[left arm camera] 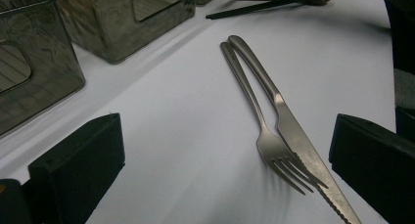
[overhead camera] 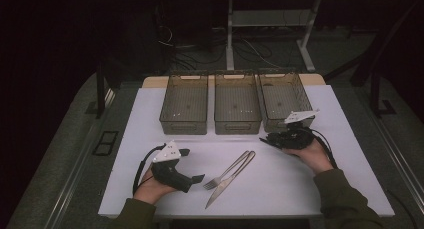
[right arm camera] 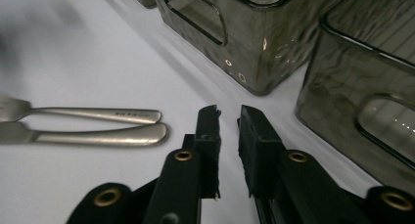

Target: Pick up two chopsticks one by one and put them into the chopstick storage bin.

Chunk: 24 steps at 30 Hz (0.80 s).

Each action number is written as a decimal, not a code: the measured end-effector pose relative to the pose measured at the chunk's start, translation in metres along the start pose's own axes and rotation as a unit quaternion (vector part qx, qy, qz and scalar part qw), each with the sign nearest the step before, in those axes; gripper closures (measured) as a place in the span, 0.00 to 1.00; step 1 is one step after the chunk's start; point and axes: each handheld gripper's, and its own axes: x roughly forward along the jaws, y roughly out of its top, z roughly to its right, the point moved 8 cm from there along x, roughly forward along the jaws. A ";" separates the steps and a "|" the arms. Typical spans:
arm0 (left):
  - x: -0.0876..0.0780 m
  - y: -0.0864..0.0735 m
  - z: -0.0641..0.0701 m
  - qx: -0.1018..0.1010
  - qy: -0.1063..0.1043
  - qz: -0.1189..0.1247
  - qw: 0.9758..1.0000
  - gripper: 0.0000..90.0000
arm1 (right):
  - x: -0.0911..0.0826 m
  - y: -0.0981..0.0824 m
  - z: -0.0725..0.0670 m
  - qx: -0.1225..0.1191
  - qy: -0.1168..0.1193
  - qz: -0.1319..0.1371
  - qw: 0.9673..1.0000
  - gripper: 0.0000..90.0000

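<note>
The fork (overhead camera: 227, 172) and knife (overhead camera: 231, 179) lie side by side between both hand-held grippers. The left hand-held gripper (overhead camera: 196, 165) is released wide, framing them; the right hand-held gripper (right arm camera: 229, 120) is slightly parted, empty, near the bins (overhead camera: 236, 103), probably their destination.

A lab: cables (overhead camera: 200, 44) and desk frame (overhead camera: 230, 34) behind white table (overhead camera: 150, 114).

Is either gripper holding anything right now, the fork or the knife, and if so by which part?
Nothing is held. The left gripper has its jaws wide apart, and the right gripper shows a narrow empty gap. The fork and knife lie on the table.
</note>
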 end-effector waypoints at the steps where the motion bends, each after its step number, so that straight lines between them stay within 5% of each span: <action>1: 0.000 0.000 0.000 0.000 0.000 0.000 1.000 0.00 | -0.005 -0.001 0.000 -0.001 0.000 0.001 1.000 0.81; 13: 0.000 -0.002 0.000 0.003 -0.001 -0.006 1.000 0.00 | -0.049 -0.019 -0.009 -0.011 0.009 0.004 1.000 0.49; 24: 0.001 -0.005 0.000 0.002 -0.001 -0.012 1.000 0.00 | -0.078 -0.046 -0.001 -0.019 -0.020 -0.007 1.000 0.47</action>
